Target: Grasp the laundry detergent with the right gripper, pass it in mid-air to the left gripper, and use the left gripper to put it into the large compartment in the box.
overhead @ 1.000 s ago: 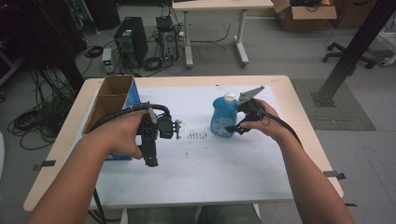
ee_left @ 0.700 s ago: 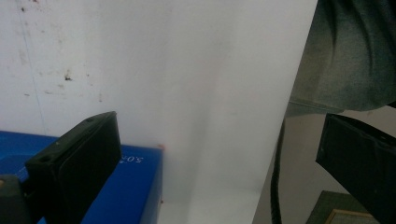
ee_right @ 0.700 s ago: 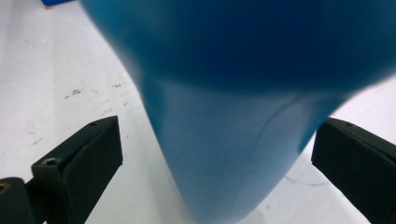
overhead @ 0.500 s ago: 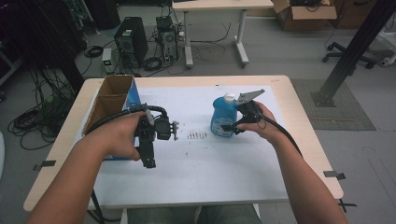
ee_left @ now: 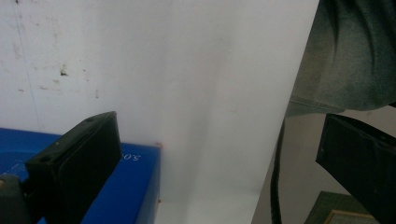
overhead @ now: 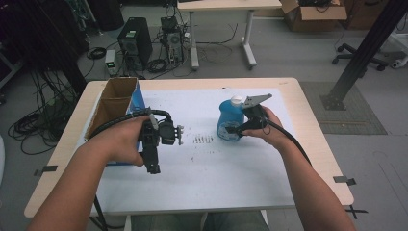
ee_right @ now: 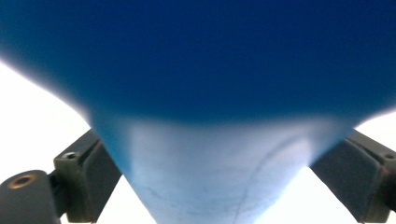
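Observation:
A blue bottle with a white cap stands upright on the white sheet, right of centre. My right gripper reaches it from the right, and its jaws have just been closing with the bottle between them. In the right gripper view the bottle looms close and blurred. The black pads touch its two sides, so my right gripper is shut on it. My left gripper hovers left of centre, pointing back toward the person. Its jaws stand wide open with nothing between them.
An open cardboard box with a blue side stands at the table's left. A short row of small dark bits lies between the hands. The white sheet covers most of the tabletop. The near edge is close to the left gripper.
Very little: the right hand has shifted slightly at the bottle. The left hand and its gripper are where they were.

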`<state>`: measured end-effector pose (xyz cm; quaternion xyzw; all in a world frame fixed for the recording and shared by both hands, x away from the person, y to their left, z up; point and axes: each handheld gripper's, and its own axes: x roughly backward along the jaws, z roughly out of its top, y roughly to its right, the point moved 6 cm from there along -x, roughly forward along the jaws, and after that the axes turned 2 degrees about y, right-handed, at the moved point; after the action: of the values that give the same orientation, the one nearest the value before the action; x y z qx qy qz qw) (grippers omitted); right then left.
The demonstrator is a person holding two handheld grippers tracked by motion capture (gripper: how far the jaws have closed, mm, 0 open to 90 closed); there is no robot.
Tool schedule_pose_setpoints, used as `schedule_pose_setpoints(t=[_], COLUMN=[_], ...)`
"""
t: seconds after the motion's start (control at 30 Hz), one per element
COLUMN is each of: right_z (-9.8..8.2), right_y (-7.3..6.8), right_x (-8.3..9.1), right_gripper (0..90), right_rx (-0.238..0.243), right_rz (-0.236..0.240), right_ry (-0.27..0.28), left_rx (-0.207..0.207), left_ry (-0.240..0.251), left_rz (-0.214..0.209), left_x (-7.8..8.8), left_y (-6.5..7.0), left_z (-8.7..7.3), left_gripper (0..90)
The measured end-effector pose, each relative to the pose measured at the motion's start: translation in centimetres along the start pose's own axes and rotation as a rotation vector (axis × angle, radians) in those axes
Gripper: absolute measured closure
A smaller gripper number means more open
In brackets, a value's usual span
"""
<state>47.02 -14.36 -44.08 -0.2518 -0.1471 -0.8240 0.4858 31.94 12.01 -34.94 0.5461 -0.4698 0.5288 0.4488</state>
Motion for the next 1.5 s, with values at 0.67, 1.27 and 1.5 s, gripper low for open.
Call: schedule_pose_setpoints(t=[0.67, 1.27, 1.5], right_z=[-0.08, -0.01, -0.06], right_y=[-0.26, -0.76, -0.71], right_x=[0.2, -0.29, -0.29], right_gripper=[23.9, 40.2, 43.6], right_rx=[-0.007, 0.006, 0.008], right_rz=[-0.009, 0.004, 0.024], right_ry=[0.062, 0.081, 0.096], left_rx=[0.005, 0.006, 0.008], left_ry=[-0.002, -0.002, -0.007], left_rz=[-0.003, -0.002, -0.002], left_x=[-0.28, -0.19, -0.12], left_y=[-0.03, -0.05, -0.08], left_z=[-0.05, -0.19, -0.17], left_gripper=[0.4, 0.4, 0.4])
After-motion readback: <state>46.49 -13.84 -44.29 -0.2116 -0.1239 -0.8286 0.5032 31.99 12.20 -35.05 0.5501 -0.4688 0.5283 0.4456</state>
